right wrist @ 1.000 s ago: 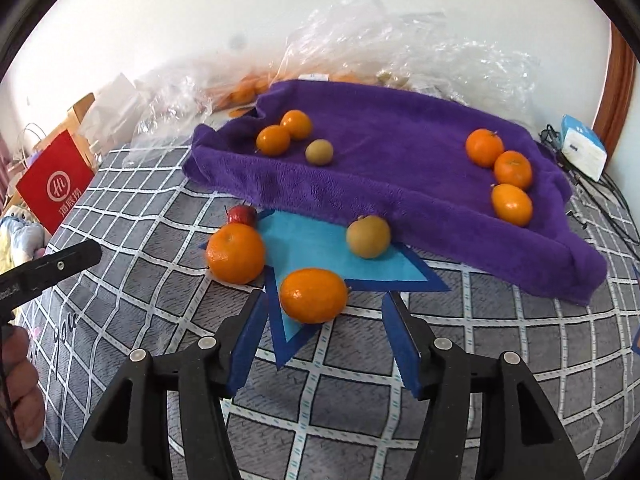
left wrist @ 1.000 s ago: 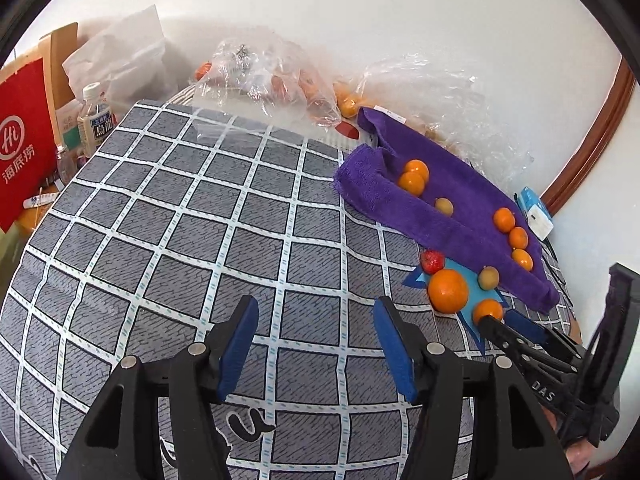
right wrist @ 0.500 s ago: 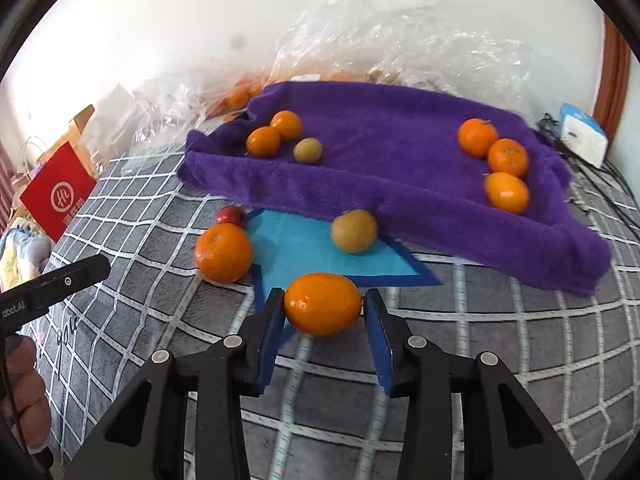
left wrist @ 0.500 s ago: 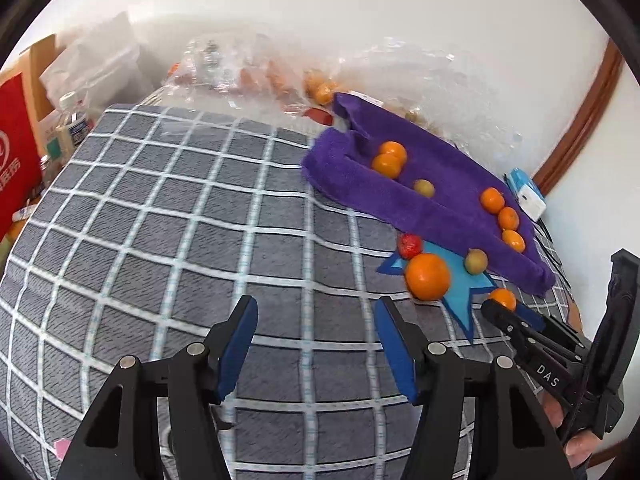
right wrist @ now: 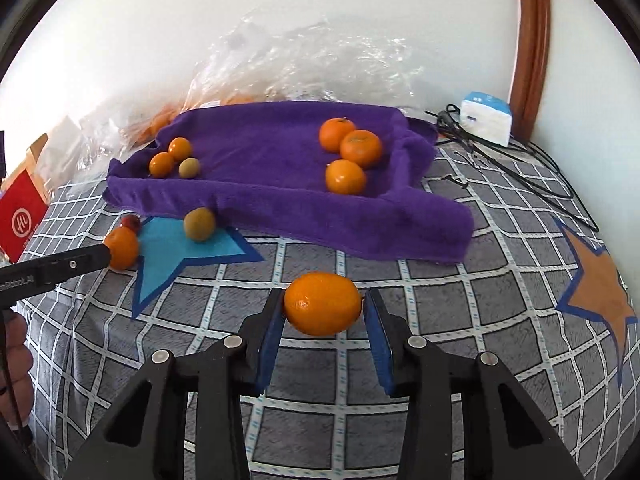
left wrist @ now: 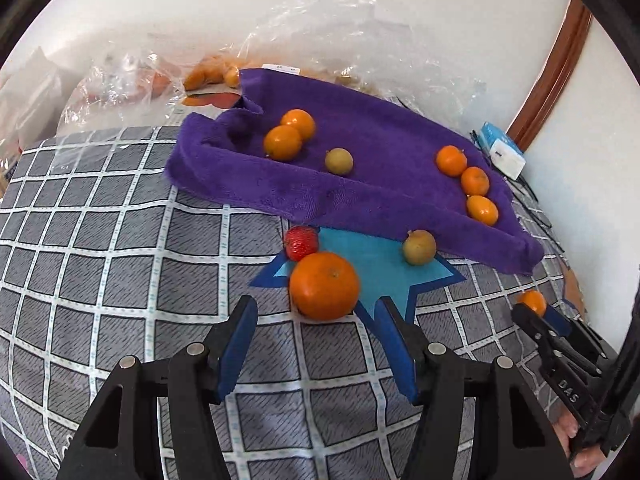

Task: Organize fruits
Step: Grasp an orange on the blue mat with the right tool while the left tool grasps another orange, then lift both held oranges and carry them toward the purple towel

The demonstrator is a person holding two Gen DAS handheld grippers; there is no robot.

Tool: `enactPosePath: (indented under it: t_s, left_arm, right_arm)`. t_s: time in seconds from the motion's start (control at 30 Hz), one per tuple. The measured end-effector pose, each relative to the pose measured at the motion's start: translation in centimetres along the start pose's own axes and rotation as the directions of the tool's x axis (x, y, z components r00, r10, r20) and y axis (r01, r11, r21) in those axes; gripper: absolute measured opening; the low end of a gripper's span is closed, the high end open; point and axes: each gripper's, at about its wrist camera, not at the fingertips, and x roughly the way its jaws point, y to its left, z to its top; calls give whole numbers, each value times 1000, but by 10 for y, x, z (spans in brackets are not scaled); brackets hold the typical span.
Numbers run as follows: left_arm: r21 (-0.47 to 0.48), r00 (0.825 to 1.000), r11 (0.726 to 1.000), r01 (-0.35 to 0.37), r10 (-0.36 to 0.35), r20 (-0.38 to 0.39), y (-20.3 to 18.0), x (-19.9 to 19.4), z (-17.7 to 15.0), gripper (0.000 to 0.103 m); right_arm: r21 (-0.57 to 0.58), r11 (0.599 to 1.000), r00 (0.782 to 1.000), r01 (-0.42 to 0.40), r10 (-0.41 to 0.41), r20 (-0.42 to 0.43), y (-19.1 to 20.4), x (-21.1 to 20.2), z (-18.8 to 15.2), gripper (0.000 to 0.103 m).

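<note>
Your right gripper (right wrist: 323, 312) clamped a mandarin (right wrist: 322, 304), near the purple towel (right wrist: 280, 200). Your left gripper (left wrist: 316, 344) gaped wide just short of a large orange (left wrist: 324, 285).

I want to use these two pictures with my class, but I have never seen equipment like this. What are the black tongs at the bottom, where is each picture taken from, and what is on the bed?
No robot: a person holds a hand tool with two fingers in each hand. Each tool carries a wide-angle camera that looks along its fingers. One picture comes from the left gripper, which is open in front of a large orange. The other comes from the right gripper, which is closed on a small orange. On the checked cover lies a purple towel with more oranges and a small brownish fruit. In front of it lie another brownish fruit and a red fruit.
</note>
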Motion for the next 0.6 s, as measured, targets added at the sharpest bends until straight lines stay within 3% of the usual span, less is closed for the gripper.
enactPosePath:
  t_s: [0.37, 0.47, 0.6]
  left_arm:
    - [16, 997, 997, -76, 75, 30, -16, 21, 4, 58]
    - [42, 994, 994, -98, 96, 47, -19, 20, 1, 39]
    - [24, 997, 998, -62, 60, 52, -11, 15, -2, 38]
  right_arm:
    - [5, 999, 999, -32, 32, 26, -6, 0, -8, 40]
    - [-4, 999, 999, -48, 48, 8, -5, 3, -8, 40]
    - [1, 999, 999, -50, 50, -3, -5, 6, -8, 40]
